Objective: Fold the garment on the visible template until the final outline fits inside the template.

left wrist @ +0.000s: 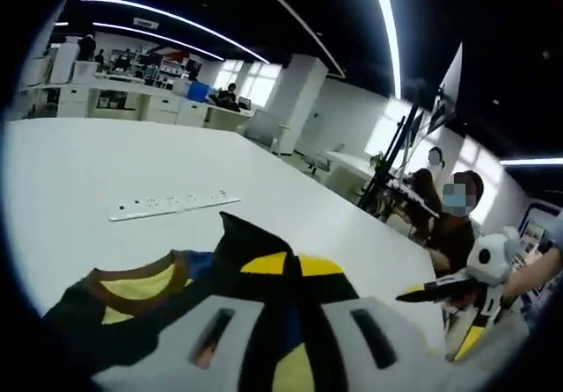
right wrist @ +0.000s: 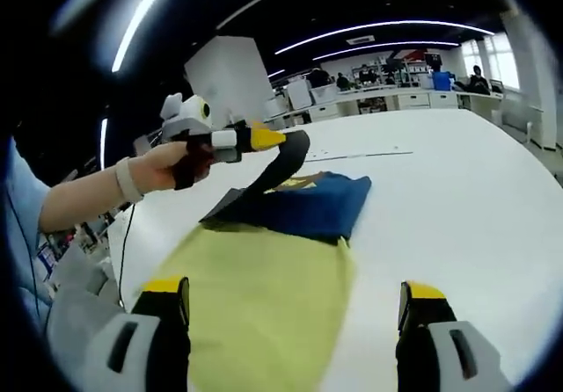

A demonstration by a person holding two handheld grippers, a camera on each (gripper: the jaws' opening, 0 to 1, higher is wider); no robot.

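Two grippers worked over the white table (right wrist: 457,172). The left gripper (right wrist: 264,137) was clamped on a dark sleeve of the garment (right wrist: 308,203), lifting it above the yellow template (right wrist: 264,304). The right gripper (right wrist: 295,308) stood wide open, holding nothing, over the template.

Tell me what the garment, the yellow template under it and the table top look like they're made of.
Garment: soft knit fabric, probably a navy T-shirt with a ribbed collar; it drapes limp from the left gripper. Template: thin matte yellow-green sheet lying flat, possibly paper or felt; I can't tell which. Table: smooth white hard surface with a slight sheen, likely laminate.
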